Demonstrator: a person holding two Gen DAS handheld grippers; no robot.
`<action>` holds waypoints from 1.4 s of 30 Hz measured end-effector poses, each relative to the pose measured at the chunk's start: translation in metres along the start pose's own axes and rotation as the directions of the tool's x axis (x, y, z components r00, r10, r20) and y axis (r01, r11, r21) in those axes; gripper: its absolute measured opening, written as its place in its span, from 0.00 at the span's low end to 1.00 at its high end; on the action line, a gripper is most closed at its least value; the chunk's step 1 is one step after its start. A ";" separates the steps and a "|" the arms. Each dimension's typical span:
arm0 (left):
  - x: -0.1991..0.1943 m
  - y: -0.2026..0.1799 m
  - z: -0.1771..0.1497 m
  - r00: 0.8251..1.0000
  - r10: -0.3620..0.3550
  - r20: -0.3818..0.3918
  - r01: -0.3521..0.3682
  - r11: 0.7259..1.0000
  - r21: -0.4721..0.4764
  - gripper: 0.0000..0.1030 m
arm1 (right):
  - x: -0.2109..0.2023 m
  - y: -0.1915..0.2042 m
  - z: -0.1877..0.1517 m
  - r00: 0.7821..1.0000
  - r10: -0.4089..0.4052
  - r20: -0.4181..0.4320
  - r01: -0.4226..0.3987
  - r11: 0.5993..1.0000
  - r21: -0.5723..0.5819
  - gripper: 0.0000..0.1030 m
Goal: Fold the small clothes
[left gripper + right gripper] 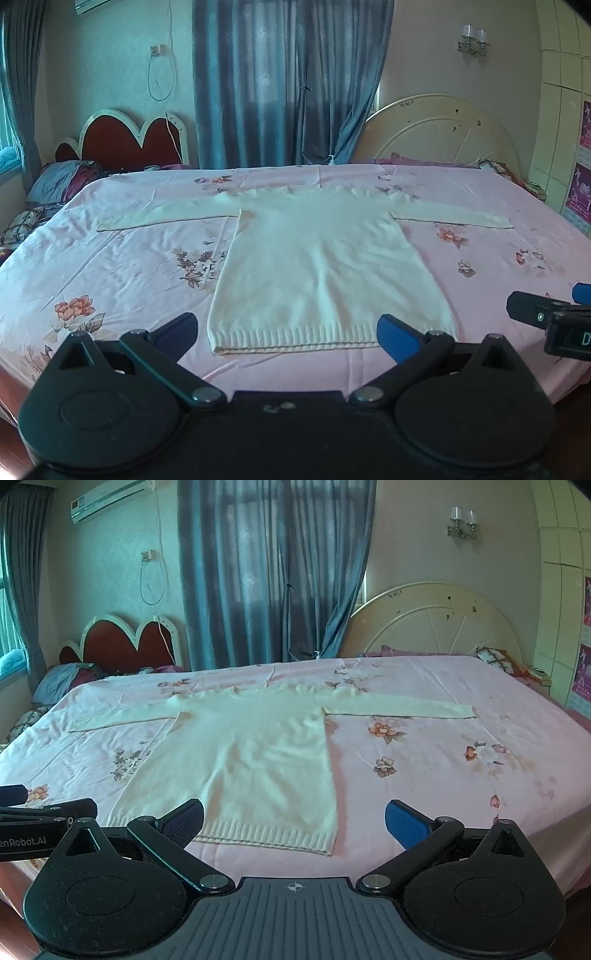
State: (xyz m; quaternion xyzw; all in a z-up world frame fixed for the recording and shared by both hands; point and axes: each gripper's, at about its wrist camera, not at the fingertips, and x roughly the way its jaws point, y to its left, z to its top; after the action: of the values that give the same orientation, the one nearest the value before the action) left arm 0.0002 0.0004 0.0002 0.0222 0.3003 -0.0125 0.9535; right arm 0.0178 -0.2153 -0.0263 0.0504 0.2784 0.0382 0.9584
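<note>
The white sweater [325,266] lay flat on the bed [110,266], long axis running straight away, hem just ahead of the left gripper [291,332], the right gripper [295,823] offset toward its right edge, both jaws spread wide and empty.

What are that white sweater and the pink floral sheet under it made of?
The sweater looks like soft, matte knit yarn, perhaps wool or acrylic: ribbed hem, fuzzy surface. The sheet looks like thin woven cotton or polyester with a printed pattern and fine creases.
</note>
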 end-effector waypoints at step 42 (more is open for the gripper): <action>-0.005 0.001 0.004 1.000 0.009 0.011 -0.009 1.000 0.009 1.00 | -0.007 -0.001 0.003 1.000 -0.001 0.013 0.001 1.000 -0.010 1.00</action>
State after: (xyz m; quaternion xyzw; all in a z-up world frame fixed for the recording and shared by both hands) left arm -0.0013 0.0015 0.0066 0.0277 0.2951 -0.0097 0.9550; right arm 0.0136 -0.2172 -0.0207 0.0455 0.2722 0.0389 0.9604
